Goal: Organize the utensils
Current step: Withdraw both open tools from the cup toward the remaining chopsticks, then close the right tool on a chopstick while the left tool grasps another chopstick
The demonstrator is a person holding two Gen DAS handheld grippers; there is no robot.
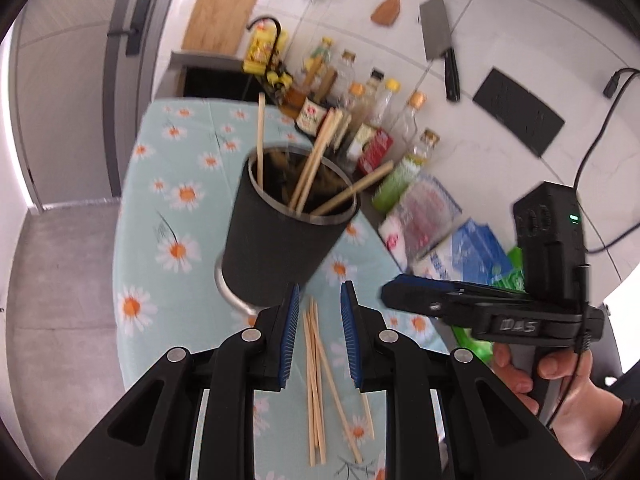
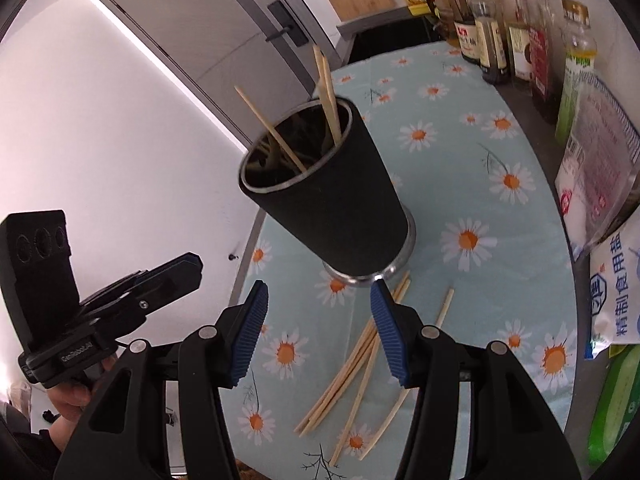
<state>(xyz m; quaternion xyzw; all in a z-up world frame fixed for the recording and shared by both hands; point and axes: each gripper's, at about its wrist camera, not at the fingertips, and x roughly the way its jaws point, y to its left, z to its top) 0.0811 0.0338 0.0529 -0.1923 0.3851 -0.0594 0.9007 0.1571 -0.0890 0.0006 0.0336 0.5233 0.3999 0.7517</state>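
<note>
The left gripper (image 1: 319,300) hangs over the near end of the table, its blue pads a little apart with nothing pressed between them. The right gripper (image 2: 318,300) sits just to its right, jaws spread wider and also empty. Under both, a loose bundle of wooden chopsticks (image 1: 316,384) lies flat on the daisy-print tablecloth (image 1: 160,216). Just beyond them stands the black utensil holder (image 1: 280,240) on a metal base, with several chopsticks upright inside. Farther right, along the wall, stand sauce bottles (image 2: 492,36) and food packets (image 2: 600,152).
</note>
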